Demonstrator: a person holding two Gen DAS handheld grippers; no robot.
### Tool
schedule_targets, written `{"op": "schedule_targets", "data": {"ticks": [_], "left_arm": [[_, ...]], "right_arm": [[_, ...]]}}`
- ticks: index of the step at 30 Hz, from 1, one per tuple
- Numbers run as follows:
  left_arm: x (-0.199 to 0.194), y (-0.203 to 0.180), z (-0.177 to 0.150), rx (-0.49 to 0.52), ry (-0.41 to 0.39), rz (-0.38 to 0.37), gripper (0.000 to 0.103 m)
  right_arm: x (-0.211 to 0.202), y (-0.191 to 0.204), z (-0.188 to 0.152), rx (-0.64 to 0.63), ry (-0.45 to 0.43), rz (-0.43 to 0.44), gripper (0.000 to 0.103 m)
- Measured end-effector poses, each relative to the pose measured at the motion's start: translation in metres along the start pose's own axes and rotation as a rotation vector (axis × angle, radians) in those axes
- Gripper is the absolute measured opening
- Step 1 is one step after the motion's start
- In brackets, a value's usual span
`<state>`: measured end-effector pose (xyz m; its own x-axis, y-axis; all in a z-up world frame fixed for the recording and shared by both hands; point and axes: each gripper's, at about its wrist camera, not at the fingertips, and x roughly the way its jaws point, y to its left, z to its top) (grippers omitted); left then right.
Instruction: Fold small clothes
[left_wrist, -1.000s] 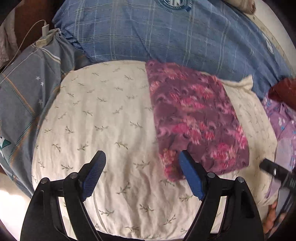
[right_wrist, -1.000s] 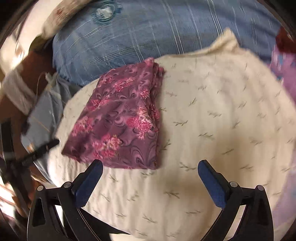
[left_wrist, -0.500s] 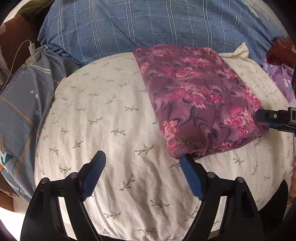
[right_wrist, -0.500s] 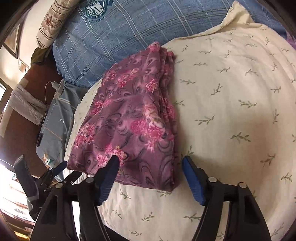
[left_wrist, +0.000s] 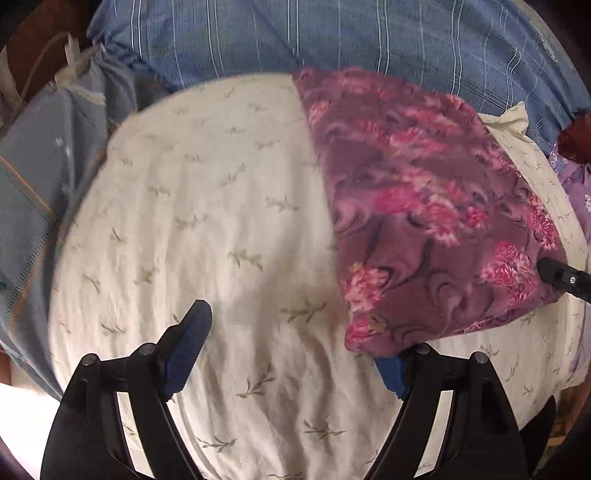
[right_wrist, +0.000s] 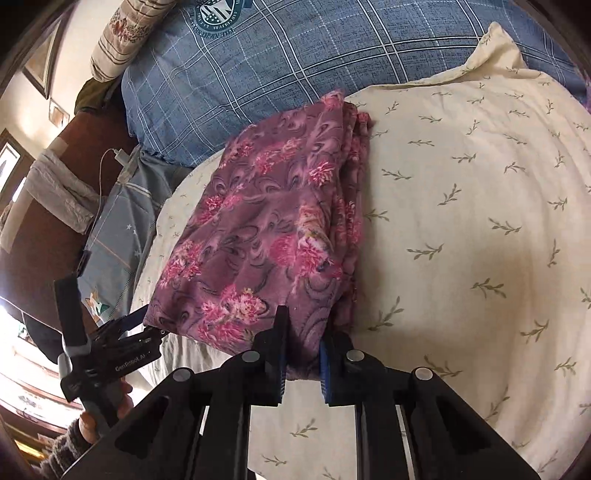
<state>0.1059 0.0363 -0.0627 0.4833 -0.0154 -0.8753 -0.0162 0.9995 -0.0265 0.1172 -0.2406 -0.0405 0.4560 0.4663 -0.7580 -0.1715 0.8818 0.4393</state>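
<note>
A folded purple garment with pink flowers (left_wrist: 424, 206) lies on a cream leaf-print pillow (left_wrist: 221, 229). It also shows in the right wrist view (right_wrist: 273, 229). My right gripper (right_wrist: 303, 350) is shut on the garment's near edge, close to its right corner. My left gripper (left_wrist: 291, 347) is open. Its right finger sits under the garment's near left corner and its left finger stands over bare pillow. The left gripper also shows at the garment's near left corner in the right wrist view (right_wrist: 122, 332).
A blue plaid blanket (right_wrist: 295, 59) lies behind the pillow (right_wrist: 461, 221). A grey-blue cloth (left_wrist: 33, 177) lies to the left, with a white charger cable (right_wrist: 110, 158). Lilac flowered fabric (left_wrist: 576, 184) lies at the right edge.
My right gripper has moved forward and closed on the garment's near edge. My left gripper has moved in, so the garment's near left corner now lies over its right finger.
</note>
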Motion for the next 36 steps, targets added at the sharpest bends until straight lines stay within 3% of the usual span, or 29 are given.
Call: {"op": "schedule_targets", "data": {"ticks": [2,3,5,6,8,10,12,14,17,19,20,22,24,25,27,28,29,30,31,32,33,36], "left_arm": [[0.004,0.011,-0.007,-0.040,0.031,-0.036,0.084],[0.001,0.015,-0.012,-0.051,0.029,-0.058,0.083],[-0.016,0.024,-0.019,-0.034,0.016,-0.152,0.083],[-0.026,0.027,-0.021,-0.024,-0.002,-0.195,0.083],[-0.056,0.034,-0.022,-0.019,-0.071,-0.312,0.083],[-0.075,0.036,-0.008,-0.044,-0.136,-0.361,0.083],[-0.074,0.031,0.012,-0.058,-0.148,-0.374,0.083],[-0.051,0.016,0.037,-0.056,-0.125,-0.352,0.083],[-0.008,-0.004,0.041,-0.037,-0.046,-0.296,0.083],[0.025,-0.009,0.021,-0.044,0.018,-0.279,0.089],[0.020,-0.010,0.014,-0.030,-0.056,-0.277,0.091],[0.018,-0.015,0.009,0.002,-0.034,-0.249,0.091],[0.016,-0.012,0.009,-0.004,-0.020,-0.265,0.091],[0.014,-0.009,0.009,-0.019,-0.009,-0.277,0.091],[0.004,0.000,0.006,-0.058,0.006,-0.301,0.090],[-0.005,0.003,0.005,-0.064,0.003,-0.312,0.090],[-0.017,0.004,-0.001,-0.046,-0.020,-0.309,0.091],[-0.027,0.003,-0.006,-0.020,-0.042,-0.287,0.091],[-0.036,0.000,-0.012,0.019,-0.069,-0.248,0.091],[-0.043,-0.005,-0.017,0.059,-0.095,-0.205,0.091],[-0.048,-0.012,-0.022,0.098,-0.116,-0.162,0.091],[-0.054,-0.028,-0.034,0.168,-0.163,-0.102,0.091]], "right_arm": [[0.015,-0.007,-0.003,-0.024,0.050,-0.083,0.013],[0.020,-0.012,-0.005,-0.015,0.057,-0.084,0.012],[0.013,-0.016,-0.004,0.025,0.048,-0.047,0.024],[0.006,-0.017,-0.002,0.039,0.040,-0.042,0.024],[-0.015,-0.018,0.004,0.064,-0.021,-0.017,0.027],[-0.033,-0.015,0.013,0.077,-0.102,0.052,0.033],[-0.039,-0.004,0.021,0.050,-0.146,0.101,0.034],[-0.033,0.006,0.022,0.025,-0.148,0.106,0.034],[-0.014,0.013,0.017,0.005,-0.118,0.113,0.033],[0.008,0.006,0.008,-0.019,-0.054,0.020,0.029],[0.019,0.002,0.003,-0.027,-0.013,-0.020,0.029],[0.021,0.000,-0.003,-0.076,-0.040,-0.003,0.030],[0.023,0.005,0.001,-0.098,0.000,-0.029,0.033],[0.025,0.009,0.005,-0.101,0.031,-0.024,0.043],[0.018,0.017,0.008,-0.096,0.041,-0.028,0.046],[0.007,0.021,0.008,-0.101,0.006,-0.032,0.047],[-0.005,0.024,0.005,-0.112,-0.039,-0.031,0.056],[-0.022,0.026,0.001,-0.121,-0.096,-0.041,0.065],[-0.035,0.026,-0.004,-0.121,-0.144,-0.057,0.090],[-0.044,0.024,-0.008,-0.109,-0.182,-0.067,0.102],[-0.055,0.022,-0.015,-0.082,-0.216,-0.061,0.103],[-0.065,0.014,-0.032,-0.005,-0.144,-0.035,0.103]]}}
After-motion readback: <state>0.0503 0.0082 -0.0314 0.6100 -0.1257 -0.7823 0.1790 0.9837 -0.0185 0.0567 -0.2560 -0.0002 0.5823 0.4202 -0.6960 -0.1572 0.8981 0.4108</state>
